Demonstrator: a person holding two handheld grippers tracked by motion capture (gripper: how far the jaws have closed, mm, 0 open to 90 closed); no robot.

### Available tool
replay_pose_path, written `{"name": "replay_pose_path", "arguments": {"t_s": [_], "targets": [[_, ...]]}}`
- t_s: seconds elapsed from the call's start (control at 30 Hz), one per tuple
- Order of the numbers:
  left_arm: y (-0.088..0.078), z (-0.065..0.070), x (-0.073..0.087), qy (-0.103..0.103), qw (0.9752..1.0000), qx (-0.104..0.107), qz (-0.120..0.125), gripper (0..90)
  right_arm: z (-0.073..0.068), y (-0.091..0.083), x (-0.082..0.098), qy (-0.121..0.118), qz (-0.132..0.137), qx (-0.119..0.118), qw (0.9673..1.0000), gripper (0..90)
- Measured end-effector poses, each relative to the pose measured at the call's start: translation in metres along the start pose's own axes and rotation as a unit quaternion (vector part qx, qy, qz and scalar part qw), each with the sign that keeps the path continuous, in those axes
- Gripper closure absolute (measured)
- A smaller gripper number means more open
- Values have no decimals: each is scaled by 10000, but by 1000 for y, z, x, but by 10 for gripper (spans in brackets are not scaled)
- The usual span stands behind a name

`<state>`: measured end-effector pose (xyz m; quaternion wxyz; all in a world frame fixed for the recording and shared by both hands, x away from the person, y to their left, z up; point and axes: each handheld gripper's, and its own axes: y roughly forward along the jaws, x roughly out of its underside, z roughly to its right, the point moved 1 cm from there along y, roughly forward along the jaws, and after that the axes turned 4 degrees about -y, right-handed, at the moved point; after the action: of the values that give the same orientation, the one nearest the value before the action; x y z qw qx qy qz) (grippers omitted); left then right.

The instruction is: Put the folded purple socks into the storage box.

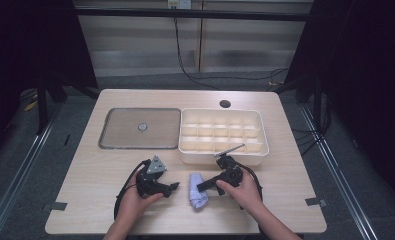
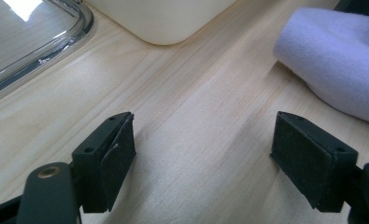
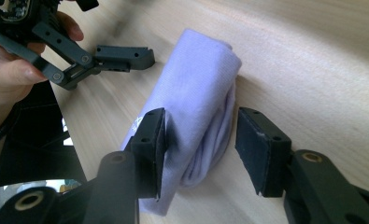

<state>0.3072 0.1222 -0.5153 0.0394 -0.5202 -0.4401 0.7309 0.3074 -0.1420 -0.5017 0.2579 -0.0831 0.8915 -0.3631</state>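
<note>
The folded lilac cloth (image 1: 198,196) lies on the wooden table (image 1: 95,170), near the front edge and about midway between the two hands. The right gripper (image 3: 198,147) is straddling the cloth's near end: one pad looks to be against the fabric, the other stands clear with a gap, so no squeeze yet. The left gripper (image 2: 203,158) rests just beside the cloth, jaws spread wide over bare wood and holding nothing. Toward the back edge sits the cream compartment box (image 1: 257,150), its clear flat lid (image 1: 115,142) alongside to the left.
</note>
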Motion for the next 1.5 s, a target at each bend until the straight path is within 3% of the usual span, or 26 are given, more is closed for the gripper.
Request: {"name": "replay_pose_path", "arguments": {"t_s": [0.4, 0.5, 0.8, 1.27, 1.5], "targets": [[0, 0, 0, -3, 10000, -4, 0, 211, -1, 1, 7, 102, 141, -134, 9998, 501], [0, 0, 0, -4, 10000, -5, 1, 211, -3, 2, 6, 77, 110, -32, 9999, 574], [0, 0, 0, -6, 10000, -6, 1, 211, -2, 4, 5, 108, 155, -100, 9998, 732], [0, 0, 0, 0, 10000, -7, -4, 211, -6, -23, -5, -71, -72, 62, 9999, 792], [0, 0, 0, -1, 10000, -6, -3, 211, -8, -41, -12, -186, -266, 359, 9988, 794]]}}
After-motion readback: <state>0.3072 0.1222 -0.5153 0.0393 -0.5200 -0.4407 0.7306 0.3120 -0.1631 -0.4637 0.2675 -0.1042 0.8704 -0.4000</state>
